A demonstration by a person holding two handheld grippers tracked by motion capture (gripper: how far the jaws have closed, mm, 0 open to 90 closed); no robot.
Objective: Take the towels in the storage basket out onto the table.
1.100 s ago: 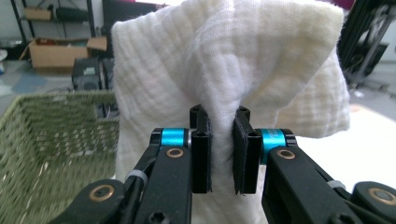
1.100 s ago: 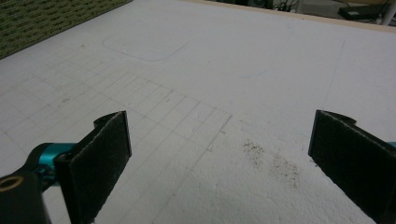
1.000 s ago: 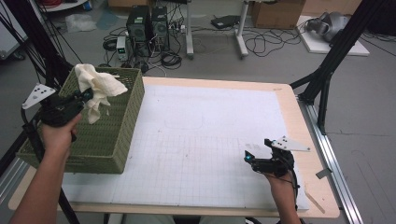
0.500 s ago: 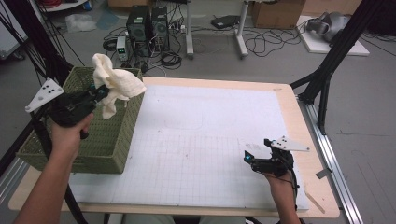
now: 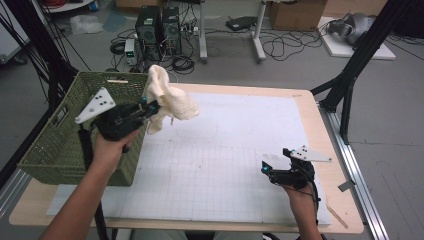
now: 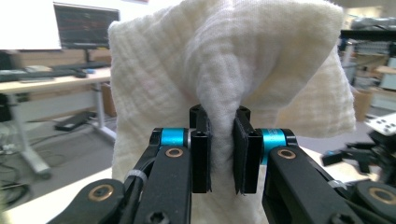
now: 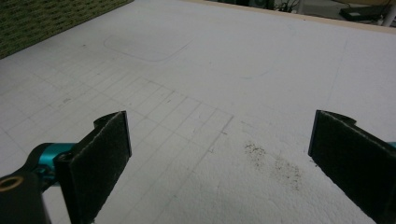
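Note:
A cream cloth [image 5: 169,100] hangs bunched in the air above the right rim of the green woven basket [image 5: 55,145], over the table's left part. My left gripper [image 5: 147,107] is shut on the cloth. In the left gripper view the cloth [image 6: 224,74] is pinched between the two black pads [image 6: 201,149] and drapes above and behind them. At the table's front right, my right gripper [image 5: 264,167] rests low over the white grid mat [image 5: 220,150]. Its jaws stand wide apart in the right gripper view, with bare mat [image 7: 210,116] between them.
The basket sits on the table's left edge. A faint rounded outline [image 7: 144,46] is drawn on the mat near its middle. Computer towers [image 5: 157,27], cables and boxes lie on the floor beyond the table. Black frame legs [image 5: 350,75] stand at the far right.
My left gripper has carried the cloth up out of the basket and rightward toward the mat. The right gripper has stayed in place.

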